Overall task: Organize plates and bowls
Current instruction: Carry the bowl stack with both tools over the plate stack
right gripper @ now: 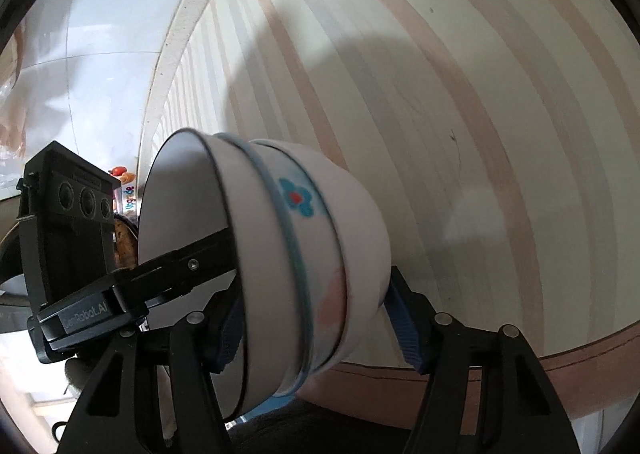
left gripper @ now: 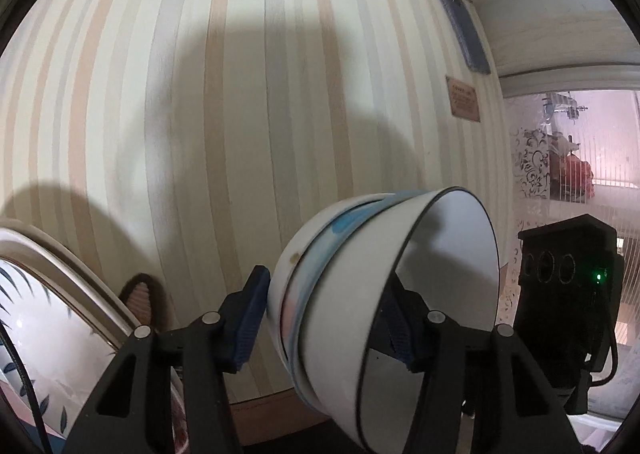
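Observation:
A stack of three nested white bowls (left gripper: 352, 294) is held on its side in the air in front of a striped wall. The middle bowl has a blue rim and a blue flower. My left gripper (left gripper: 324, 318) is shut on the stack, one finger (left gripper: 400, 330) inside the innermost bowl, the other (left gripper: 248, 318) outside. In the right wrist view the stack (right gripper: 280, 266) sits between my right gripper's (right gripper: 316, 314) fingers, one pad (right gripper: 404, 318) on the outer bowl, the other (right gripper: 230, 330) inside. The left gripper's finger (right gripper: 188, 266) reaches into the bowl.
A large plate with a blue leaf pattern (left gripper: 52, 334) lies at the lower left. The right gripper's black camera body (left gripper: 568, 302) is at right, the left one's (right gripper: 64, 230) shows in the right wrist view. The striped wall (left gripper: 240, 113) is close ahead.

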`<control>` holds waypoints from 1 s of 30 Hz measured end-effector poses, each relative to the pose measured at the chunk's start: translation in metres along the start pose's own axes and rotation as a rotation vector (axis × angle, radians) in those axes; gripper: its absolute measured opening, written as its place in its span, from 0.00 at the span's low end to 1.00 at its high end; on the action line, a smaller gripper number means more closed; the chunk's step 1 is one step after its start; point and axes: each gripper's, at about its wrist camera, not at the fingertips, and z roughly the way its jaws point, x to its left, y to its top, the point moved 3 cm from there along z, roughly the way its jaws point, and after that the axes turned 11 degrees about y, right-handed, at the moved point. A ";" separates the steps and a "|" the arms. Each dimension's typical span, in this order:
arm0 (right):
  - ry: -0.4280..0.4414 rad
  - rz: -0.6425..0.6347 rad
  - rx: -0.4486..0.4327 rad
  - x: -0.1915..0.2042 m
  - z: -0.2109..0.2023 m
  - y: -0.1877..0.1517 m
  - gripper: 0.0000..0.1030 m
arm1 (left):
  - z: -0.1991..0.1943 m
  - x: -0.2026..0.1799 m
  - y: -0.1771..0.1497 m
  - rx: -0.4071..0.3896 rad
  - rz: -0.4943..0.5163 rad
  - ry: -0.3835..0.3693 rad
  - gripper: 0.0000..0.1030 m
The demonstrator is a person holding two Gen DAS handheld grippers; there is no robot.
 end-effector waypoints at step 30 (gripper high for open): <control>-0.006 -0.368 0.305 0.162 0.170 -0.060 0.64 | -0.088 0.200 -0.095 -0.193 -0.442 0.016 0.51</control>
